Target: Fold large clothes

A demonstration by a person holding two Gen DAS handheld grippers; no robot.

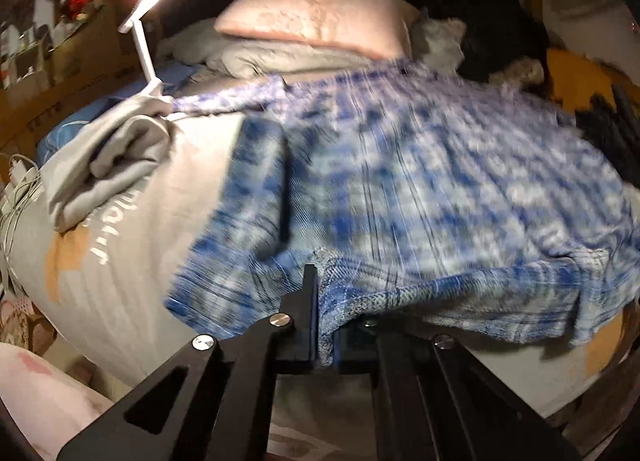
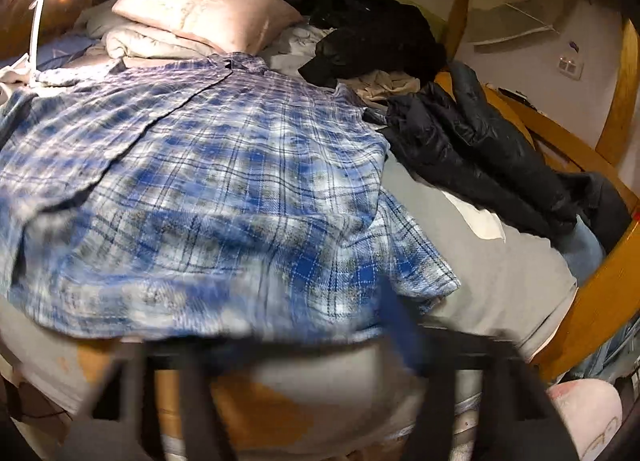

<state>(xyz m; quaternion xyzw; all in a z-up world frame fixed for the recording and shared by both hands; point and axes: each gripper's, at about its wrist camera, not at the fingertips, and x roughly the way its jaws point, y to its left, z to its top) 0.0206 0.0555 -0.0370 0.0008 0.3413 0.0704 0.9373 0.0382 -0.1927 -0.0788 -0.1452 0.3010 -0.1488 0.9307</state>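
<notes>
A large blue and white plaid shirt (image 1: pixel 420 181) lies spread over the grey bed cover (image 1: pixel 132 261), collar toward the pillows. My left gripper (image 1: pixel 326 321) is shut on the shirt's near hem, and the cloth bunches between the fingers. In the right wrist view the same shirt (image 2: pixel 208 189) fills the left and middle. My right gripper (image 2: pixel 320 345) is blurred by motion at the shirt's near hem; I cannot tell whether its jaws are open or shut or whether they hold cloth.
A pink pillow (image 1: pixel 316 17) lies on folded grey bedding at the head. A lit white desk lamp (image 1: pixel 160 9) stands at the left. Black jackets (image 2: pixel 472 141) lie at the right by the wooden bed frame (image 2: pixel 592 297). A grey garment (image 1: pixel 108 165) lies at the left.
</notes>
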